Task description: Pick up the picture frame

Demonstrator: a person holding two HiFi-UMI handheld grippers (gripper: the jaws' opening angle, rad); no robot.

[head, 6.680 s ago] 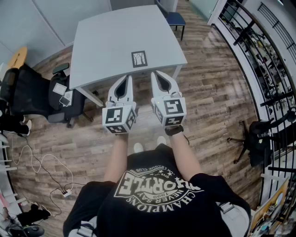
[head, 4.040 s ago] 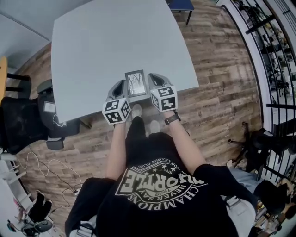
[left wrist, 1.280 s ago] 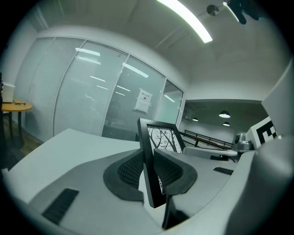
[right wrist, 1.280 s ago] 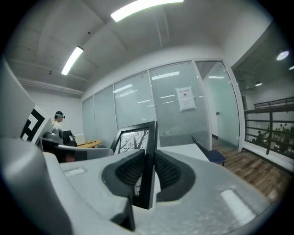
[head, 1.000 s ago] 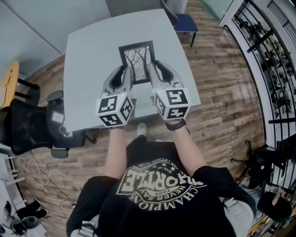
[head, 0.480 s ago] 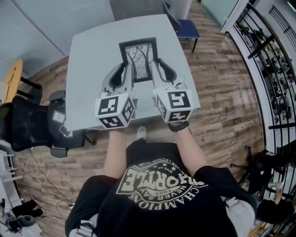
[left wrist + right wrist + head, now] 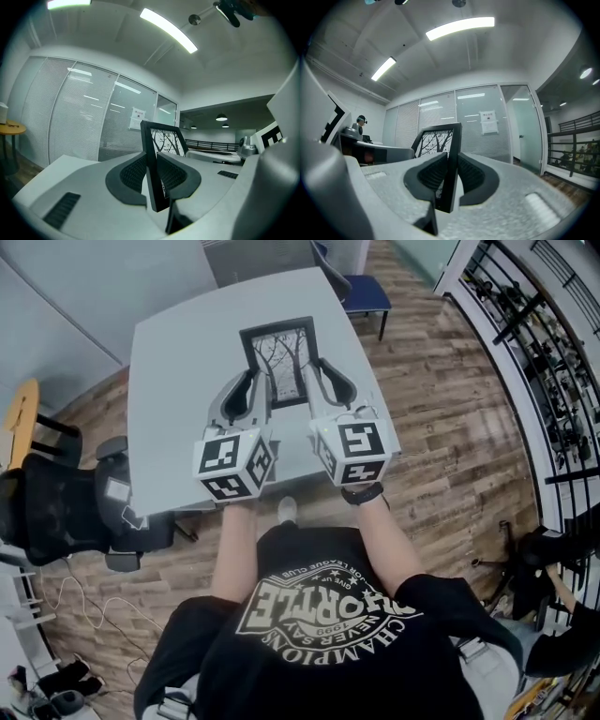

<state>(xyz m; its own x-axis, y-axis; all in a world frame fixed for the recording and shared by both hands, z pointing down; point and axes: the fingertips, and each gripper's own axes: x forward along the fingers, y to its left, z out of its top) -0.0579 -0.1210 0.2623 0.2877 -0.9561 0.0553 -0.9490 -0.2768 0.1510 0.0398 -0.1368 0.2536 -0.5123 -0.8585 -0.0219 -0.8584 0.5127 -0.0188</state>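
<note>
**Item: picture frame (image 7: 279,360).** Black border, print of bare branching trees. It is being held over the middle of the grey table (image 7: 173,371), clear of the tabletop, with the print facing the person.

**Left gripper (image 7: 255,388).** It is pinching the frame's left border, one ribbed pad pressing on each face. In the left gripper view the border (image 7: 151,154) is standing upright between the jaws of the gripper (image 7: 152,174). Its marker cube (image 7: 232,465) is hanging over the table's near edge.

**Right gripper (image 7: 313,381).** It is clamping the frame's right border in the same way. In the right gripper view the frame (image 7: 451,140) is sitting edge-on between the pads of the gripper (image 7: 449,174). Its marker cube (image 7: 352,452) is also hanging over the table's near edge.

**Surroundings.** A blue chair (image 7: 364,292) is standing beyond the table's far corner. A black office chair (image 7: 56,507) is standing off the table's left side. A wood floor (image 7: 450,427) is showing right of the table.
</note>
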